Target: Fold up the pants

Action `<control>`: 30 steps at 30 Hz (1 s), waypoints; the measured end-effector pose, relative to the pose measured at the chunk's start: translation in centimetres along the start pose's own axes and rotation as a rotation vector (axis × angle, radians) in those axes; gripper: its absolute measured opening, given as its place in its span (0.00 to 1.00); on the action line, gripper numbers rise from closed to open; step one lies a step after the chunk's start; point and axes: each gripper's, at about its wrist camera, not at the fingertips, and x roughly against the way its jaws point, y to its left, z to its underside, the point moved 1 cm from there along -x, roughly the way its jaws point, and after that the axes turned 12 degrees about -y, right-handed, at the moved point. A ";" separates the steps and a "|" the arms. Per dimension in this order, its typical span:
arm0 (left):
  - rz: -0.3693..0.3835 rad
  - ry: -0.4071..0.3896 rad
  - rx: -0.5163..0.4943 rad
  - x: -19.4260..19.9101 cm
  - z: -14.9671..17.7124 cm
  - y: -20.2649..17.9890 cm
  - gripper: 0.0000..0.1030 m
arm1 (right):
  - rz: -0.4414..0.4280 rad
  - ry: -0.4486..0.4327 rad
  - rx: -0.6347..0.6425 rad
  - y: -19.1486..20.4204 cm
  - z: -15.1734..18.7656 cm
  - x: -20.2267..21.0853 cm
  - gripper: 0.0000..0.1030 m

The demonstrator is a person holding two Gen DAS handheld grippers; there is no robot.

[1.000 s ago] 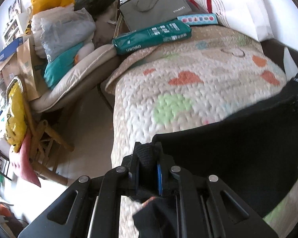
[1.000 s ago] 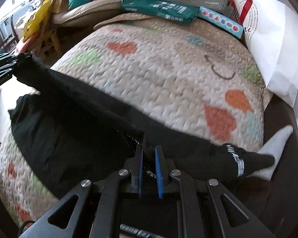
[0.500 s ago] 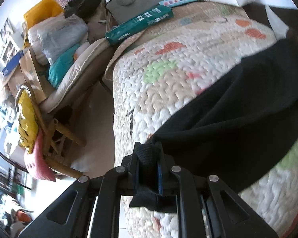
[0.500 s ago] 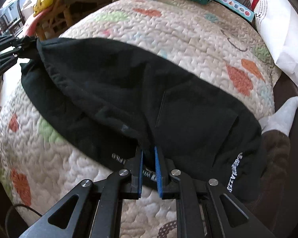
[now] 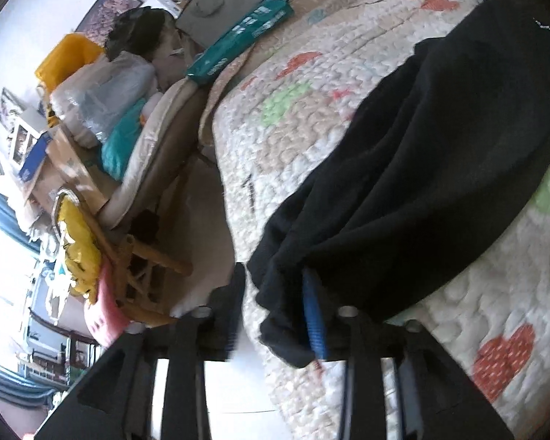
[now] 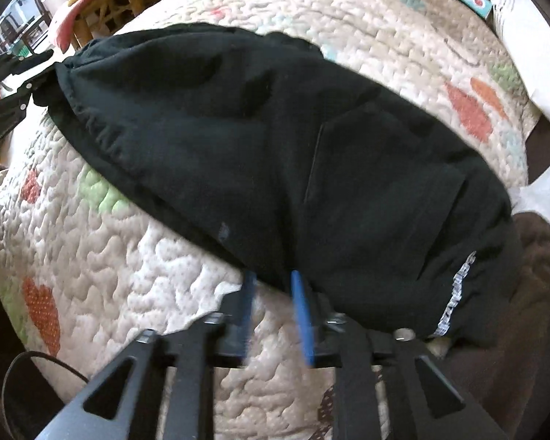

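The black pants (image 6: pixel 275 154) lie folded lengthwise across the quilted bedspread (image 6: pixel 146 256). In the left wrist view the pants (image 5: pixel 440 168) stretch away to the upper right. My left gripper (image 5: pixel 275 293) is open, its jaws spread, with the bunched pants end lying loose between them against the right blue pad. My right gripper (image 6: pixel 271 286) is open at the near edge of the pants, the cloth just past its blue fingertips. The left gripper also shows at the far left of the right wrist view (image 6: pixel 14 77).
A chair (image 5: pixel 146 168) piled with bags and cushions stands left of the bed. A green package (image 5: pixel 238 44) and a grey laptop bag (image 5: pixel 231 0) lie at the bed's far end. A white pillow (image 6: pixel 531 36) and a white sock (image 6: pixel 542 190) are on the right.
Both grippers lowered the pants onto the bed, then opened and let the cloth go. The pants now lie flat on the quilt.
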 end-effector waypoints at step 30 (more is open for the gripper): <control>-0.211 0.133 1.038 -0.3 7.2 17.3 0.71 | -0.171 -0.116 0.075 15.4 -9.9 -4.1 0.66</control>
